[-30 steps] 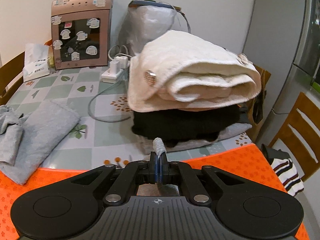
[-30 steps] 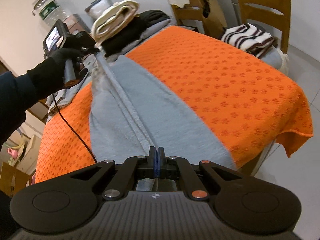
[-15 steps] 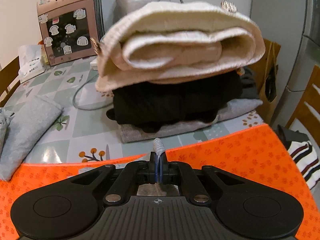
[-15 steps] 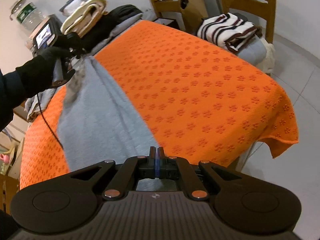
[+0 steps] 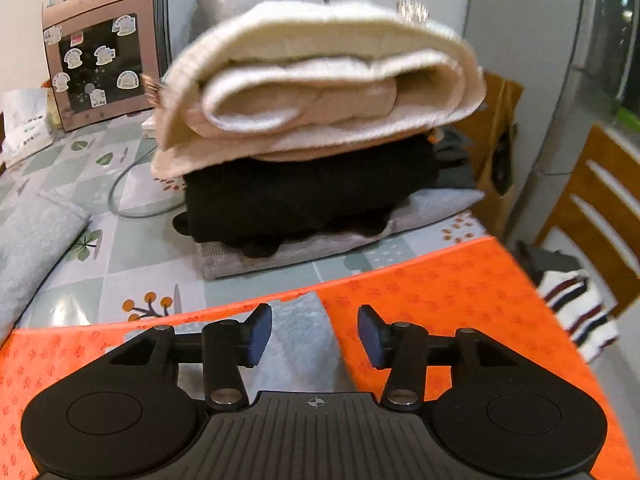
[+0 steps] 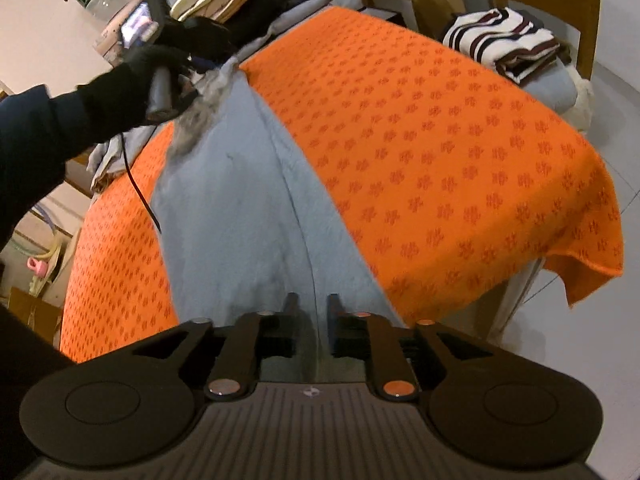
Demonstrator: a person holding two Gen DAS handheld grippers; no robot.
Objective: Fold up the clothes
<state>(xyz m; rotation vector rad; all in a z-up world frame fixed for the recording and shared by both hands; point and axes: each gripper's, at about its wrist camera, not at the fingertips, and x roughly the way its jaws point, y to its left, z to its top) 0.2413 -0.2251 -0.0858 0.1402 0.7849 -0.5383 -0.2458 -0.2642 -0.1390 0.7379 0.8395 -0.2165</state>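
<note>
A long grey garment [image 6: 240, 200] lies lengthwise on the orange cloth [image 6: 440, 140]. My right gripper [image 6: 313, 308] is at its near end. The jaws are opening, a narrow gap shows, and a fold line of the garment runs between them without being pressed. A gloved hand holds my left gripper [image 5: 314, 332] at the far end. Its jaws are opening wide, and the grey garment's corner [image 5: 296, 340] lies loose between the blue pads [image 5: 258, 334]. In the right wrist view that far corner [image 6: 200, 116] looks blurred and slightly raised.
Just beyond the left gripper stands a stack of folded clothes: a cream blanket [image 5: 320, 80] on a black garment [image 5: 312, 196] on a grey one. A pink appliance [image 5: 100, 48] is behind it, a grey garment [image 5: 36, 240] to its left. Striped clothes [image 6: 504, 48] lie on a wooden chair [image 5: 592, 208].
Both grippers were shut on the grey garment's ends and now stand apart. Both sank toward the table, and the garment has settled onto the orange cloth.
</note>
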